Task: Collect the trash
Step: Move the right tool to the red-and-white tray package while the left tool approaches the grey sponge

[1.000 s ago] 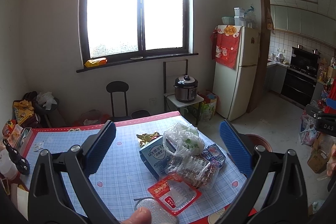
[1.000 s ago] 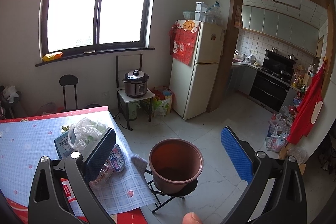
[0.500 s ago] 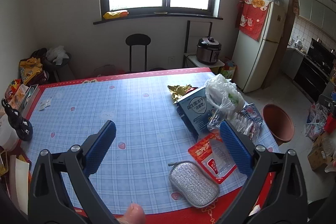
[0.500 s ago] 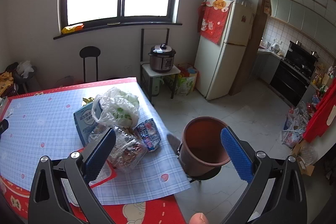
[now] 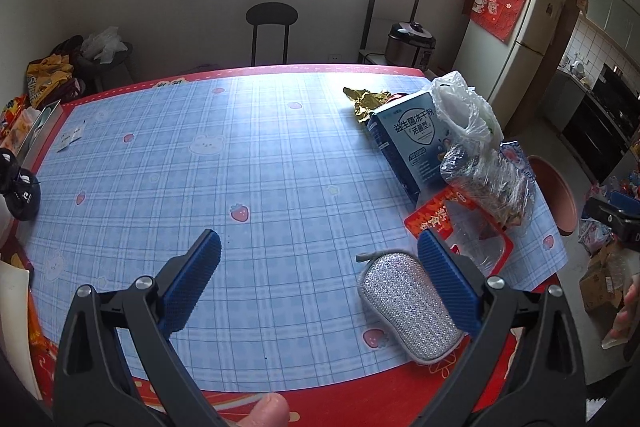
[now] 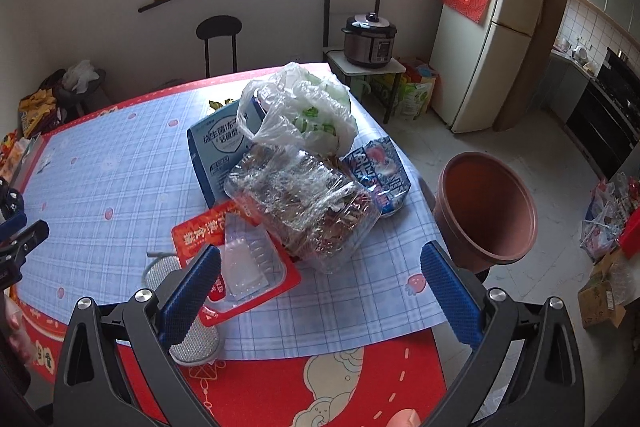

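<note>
Approach step: both grippers, left and right, spread apart, empty. Next: right clamps clear tray at 12 o'clock, carries to bucket at 2.

The plastic bag hides the blue box's right side, and its contents are perhaps unreadable.
</note>
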### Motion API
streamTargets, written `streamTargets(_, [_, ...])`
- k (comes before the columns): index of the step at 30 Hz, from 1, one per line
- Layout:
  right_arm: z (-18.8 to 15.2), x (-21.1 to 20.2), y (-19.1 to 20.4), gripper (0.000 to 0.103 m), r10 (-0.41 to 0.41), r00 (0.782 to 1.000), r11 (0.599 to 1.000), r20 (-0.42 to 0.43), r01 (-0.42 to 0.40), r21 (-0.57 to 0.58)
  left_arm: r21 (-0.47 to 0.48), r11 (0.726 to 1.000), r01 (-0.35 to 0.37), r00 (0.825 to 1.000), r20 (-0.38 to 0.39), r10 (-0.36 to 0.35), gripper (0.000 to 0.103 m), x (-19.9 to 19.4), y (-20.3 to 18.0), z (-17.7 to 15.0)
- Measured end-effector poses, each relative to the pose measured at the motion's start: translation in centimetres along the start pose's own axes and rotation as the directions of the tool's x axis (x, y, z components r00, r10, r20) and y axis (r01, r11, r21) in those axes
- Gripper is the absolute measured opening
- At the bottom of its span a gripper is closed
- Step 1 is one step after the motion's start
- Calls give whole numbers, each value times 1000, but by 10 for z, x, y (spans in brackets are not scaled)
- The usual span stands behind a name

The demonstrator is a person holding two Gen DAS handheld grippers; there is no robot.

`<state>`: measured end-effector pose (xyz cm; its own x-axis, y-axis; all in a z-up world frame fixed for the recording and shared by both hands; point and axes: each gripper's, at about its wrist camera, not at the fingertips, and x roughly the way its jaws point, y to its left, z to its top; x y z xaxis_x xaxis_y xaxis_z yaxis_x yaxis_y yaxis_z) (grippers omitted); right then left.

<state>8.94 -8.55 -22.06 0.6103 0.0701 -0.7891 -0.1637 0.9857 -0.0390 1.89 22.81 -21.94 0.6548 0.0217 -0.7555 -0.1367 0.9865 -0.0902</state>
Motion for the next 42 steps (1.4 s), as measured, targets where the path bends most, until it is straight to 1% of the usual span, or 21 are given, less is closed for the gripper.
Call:
streamTargets(3, [-2, 5, -3, 98, -6, 1000, 999, -5, 6, -51, -45, 999, 14, 1000, -19, -15, 97, 7, -1, -6])
streamTargets(6, [0, 14, -10, 98, -8, 1000, 996, -5, 8, -94, -48, 999, -9, 1000, -22, 8, 96, 9, -9, -10])
streamTargets(9, [5, 26, -18, 98, 40, 999, 988, -35, -45, -147, -78, 997, -26, 1000, -10, 25, 96, 7, -17, -13])
streamTargets(11, [9, 31, -24, 98, 77, 996, 978, -46, -84, -191, -124, 991, -40, 999, -1, 40, 96, 6, -22, -15])
streamTargets(14, [18, 35, -31, 98, 98, 994, 956, -39, -105, -274, -213, 976, -47, 999, -9, 46, 91, 3, -30, -21])
streamTargets(16, [24, 41, -34, 98, 115, 993, 940, -25, -117, -321, -224, 973, -55, 998, -14, 53, 87, 3, -39, -26])
streamTargets(18, [27, 51, -36, 98, 134, 990, 929, -45, -141, -343, -230, 968, -103, 995, -25, 100, 83, 3, -46, -31])
streamTargets(19, [28, 56, -37, 97, 151, 987, 925, -59, -162, -343, -249, 962, -111, 994, -34, 106, 82, 3, -48, -34])
streamTargets(21, [26, 64, -39, 97, 191, 978, 915, -82, -208, -345, -286, 953, -95, 995, -51, 84, 81, 4, -52, -41])
streamTargets(23, [20, 72, -38, 95, 217, 971, 906, -100, -239, -350, -281, 952, -119, 992, -73, 102, 77, 5, -59, -47])
streamTargets(25, [14, 79, -37, 91, 251, 958, 898, -140, -285, -335, -271, 951, -151, 987, -98, 129, 72, 7, -65, -52])
streamTargets(28, [2, 87, -31, 88, 305, 931, 882, -199, -355, -310, -280, 944, -172, 982, -130, 140, 70, 10, -69, -59])
streamTargets(31, [-12, 91, -24, 84, 335, 912, 871, -235, -395, -292, -272, 944, -189, 978, -144, 154, 69, 11, -73, -64])
streamTargets(34, [-23, 96, -21, 77, 392, 879, 859, -270, -455, -234, -252, 950, -184, 977, -156, 148, 68, 15, -78, -68])
streamTargets(36, [-30, 99, -18, 72, 418, 860, 856, -293, -481, -189, -241, 955, -174, 977, -166, 136, 67, 19, -80, -71])
streamTargets(38, [-36, 104, -15, 64, 444, 837, 852, -318, -505, -140, -232, 959, -160, 977, -176, 120, 66, 23, -80, -73])
streamTargets(39, [-38, 106, -13, 63, 452, 828, 850, -330, -512, -120, -230, 961, -151, 978, -176, 111, 66, 24, -79, -74])
streamTargets(41, [-43, 110, -10, 57, 457, 820, 853, -344, -514, -92, -230, 964, -134, 980, -175, 94, 65, 27, -77, -75])
streamTargets(42, [-45, 111, -8, 57, 463, 817, 854, -343, -515, -73, -229, 965, -127, 981, -175, 87, 65, 28, -76, -76])
